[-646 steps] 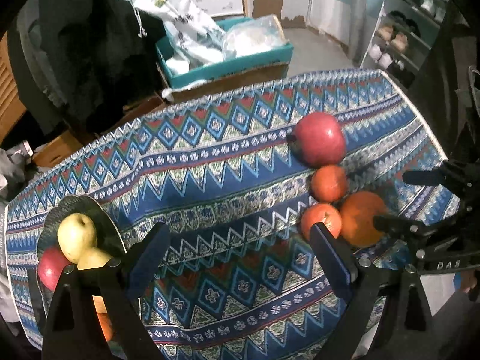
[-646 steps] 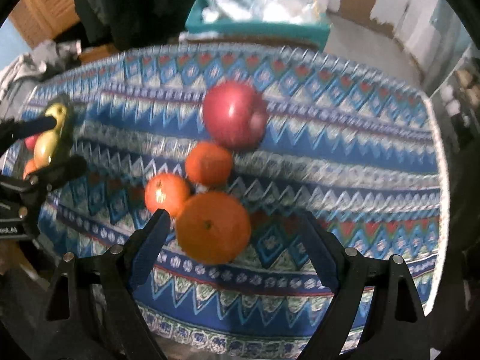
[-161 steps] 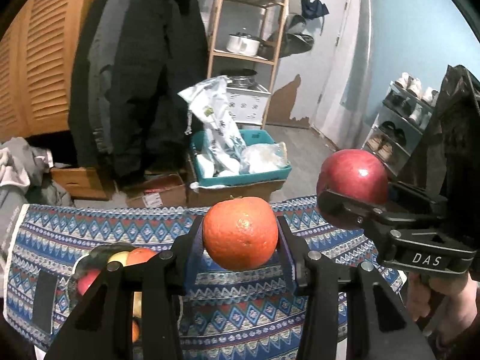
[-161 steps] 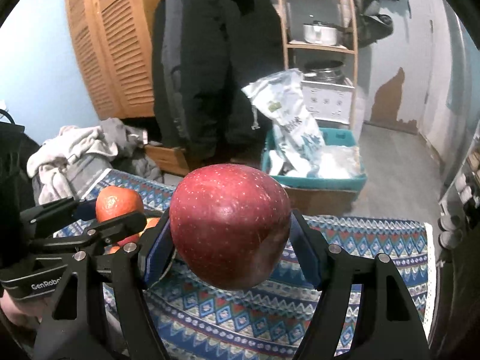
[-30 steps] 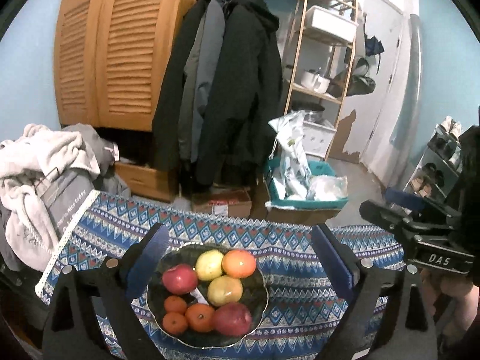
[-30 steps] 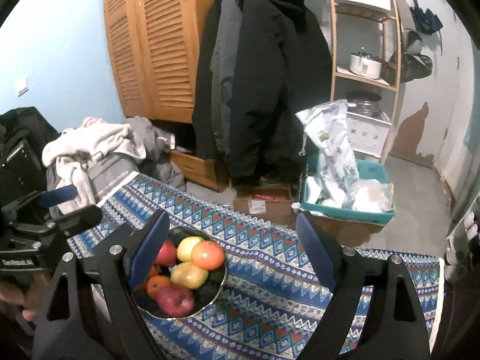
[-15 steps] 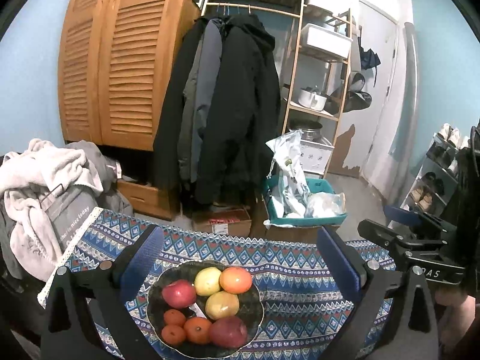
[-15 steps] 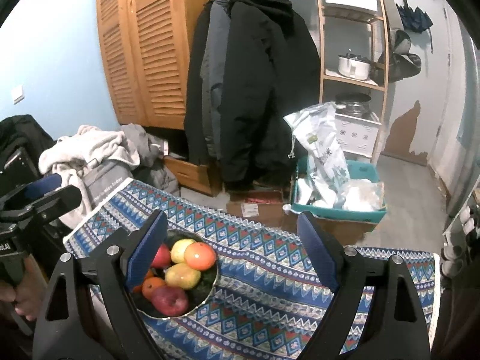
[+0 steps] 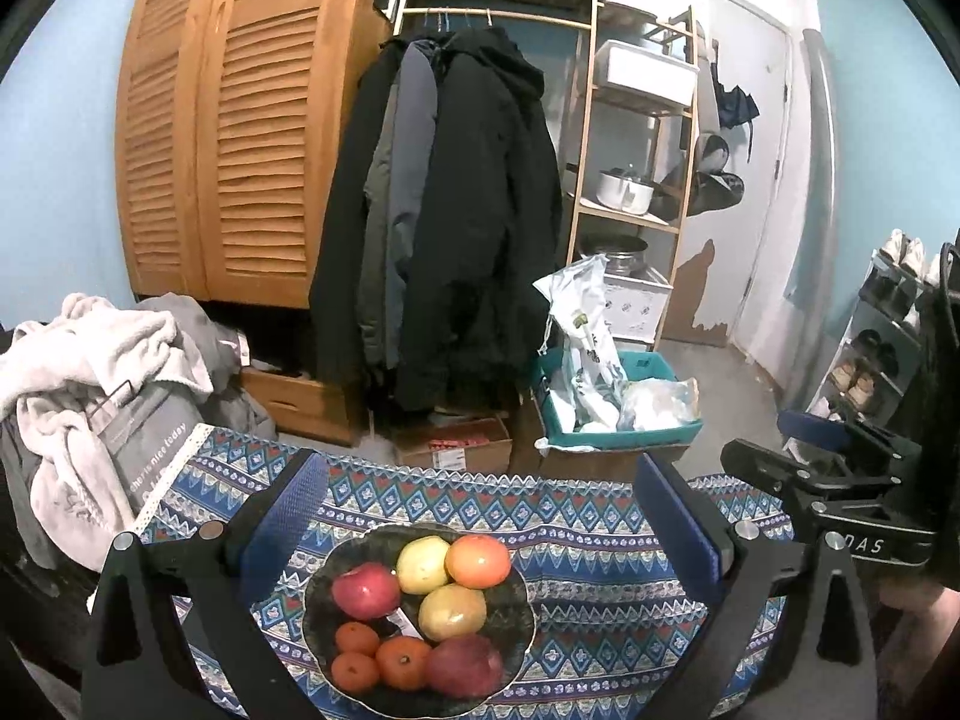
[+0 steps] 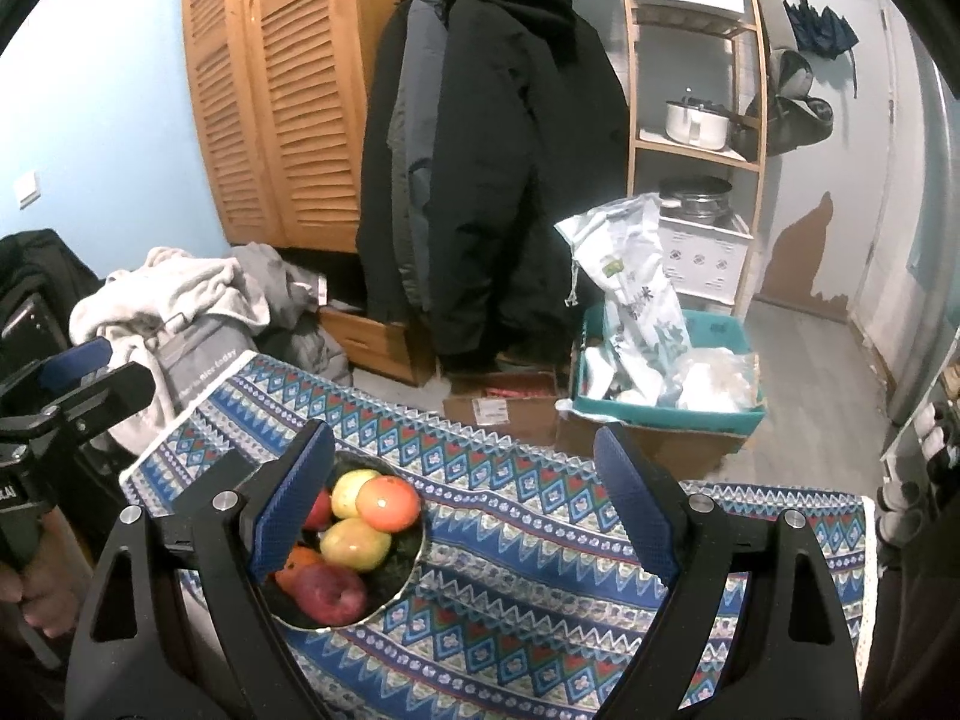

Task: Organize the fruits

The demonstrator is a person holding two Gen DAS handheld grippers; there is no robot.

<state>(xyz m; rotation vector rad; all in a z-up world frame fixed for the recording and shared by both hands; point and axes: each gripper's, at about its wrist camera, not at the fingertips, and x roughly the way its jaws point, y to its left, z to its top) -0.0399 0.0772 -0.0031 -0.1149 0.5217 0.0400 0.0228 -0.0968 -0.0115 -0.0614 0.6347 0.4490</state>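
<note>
A dark bowl (image 9: 523,618) on the patterned tablecloth (image 9: 600,546) holds several fruits: a red apple (image 9: 366,591), two yellow apples (image 9: 423,564), a large orange (image 9: 478,561), small oranges (image 9: 403,663) and a big red fruit (image 9: 465,667). My left gripper (image 9: 480,480) hangs above and behind the bowl, open and empty. In the right wrist view the bowl (image 10: 414,564) sits behind the left finger of my right gripper (image 10: 462,444), which is open with nothing between its pads. Each gripper shows at the edge of the other's view: the right gripper (image 9: 765,441) and the left gripper (image 10: 114,369).
Beyond the table's far edge (image 10: 480,426) stand cardboard boxes (image 9: 456,450), a teal box with white bags (image 9: 618,414), hanging dark coats (image 9: 444,228), a wooden shelf rack (image 9: 630,180) and a heap of laundry (image 9: 90,378) at the left. Shoe shelves (image 9: 882,330) are at the right.
The large orange and the big red fruit, held in the jaws some seconds ago, now lie in the bowl. Over the last second the left jaws widened slightly; both views tilted up a little.
</note>
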